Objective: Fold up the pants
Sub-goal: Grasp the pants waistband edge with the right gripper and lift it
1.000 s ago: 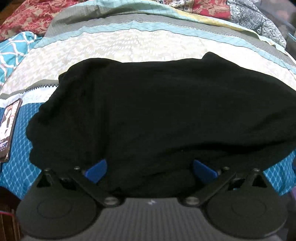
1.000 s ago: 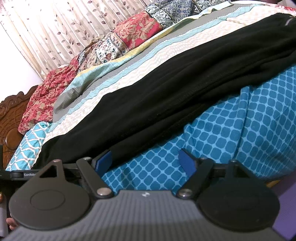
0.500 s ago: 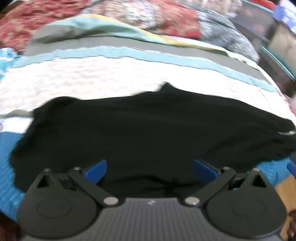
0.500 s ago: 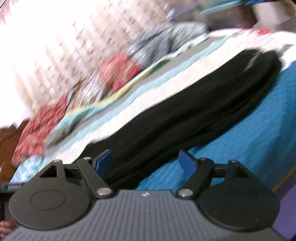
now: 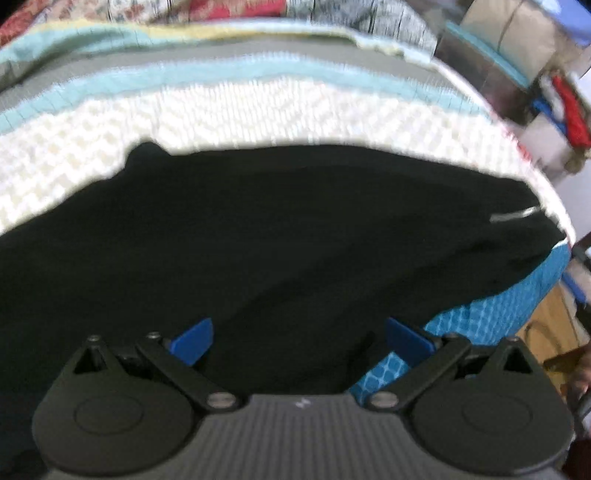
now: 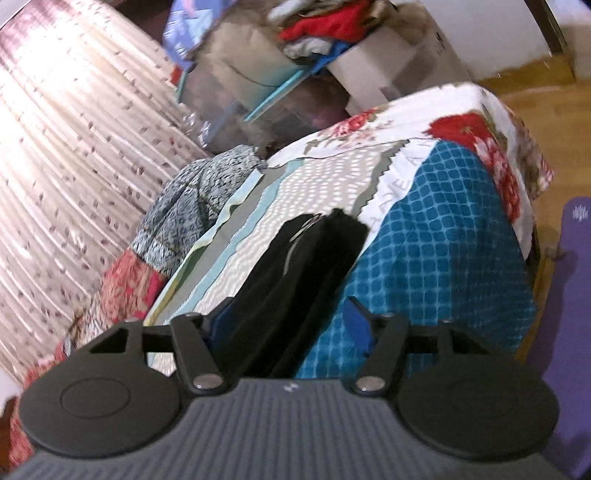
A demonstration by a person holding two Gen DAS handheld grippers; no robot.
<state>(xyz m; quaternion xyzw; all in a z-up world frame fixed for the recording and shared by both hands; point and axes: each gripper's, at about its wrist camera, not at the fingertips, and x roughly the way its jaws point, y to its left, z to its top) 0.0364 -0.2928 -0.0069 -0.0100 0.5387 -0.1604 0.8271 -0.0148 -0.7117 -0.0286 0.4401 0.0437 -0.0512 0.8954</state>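
Note:
The black pants (image 5: 280,236) lie lengthwise across the patterned bedspread, with a pale zip line near their right end. My left gripper (image 5: 299,339) is open, its blue fingers spread over the pants' near edge, holding nothing. In the right wrist view the pants (image 6: 295,273) run away from me as a long narrow strip along the bed's edge. My right gripper (image 6: 291,328) is open, its fingers either side of the pants' near end, not closed on the cloth.
The bedspread (image 5: 258,107) has cream, grey and light blue stripes and a blue checked border (image 6: 436,243). Piled clothes and boxes (image 6: 325,33) stand beyond the bed's far end. A curtain (image 6: 74,147) hangs at the left. A purple mat (image 6: 569,295) lies on the wooden floor.
Both grippers have swung to the right along the bed. The left view now shows the pants' right end; the right view now looks along the pants to the bed's foot. Both stay open.

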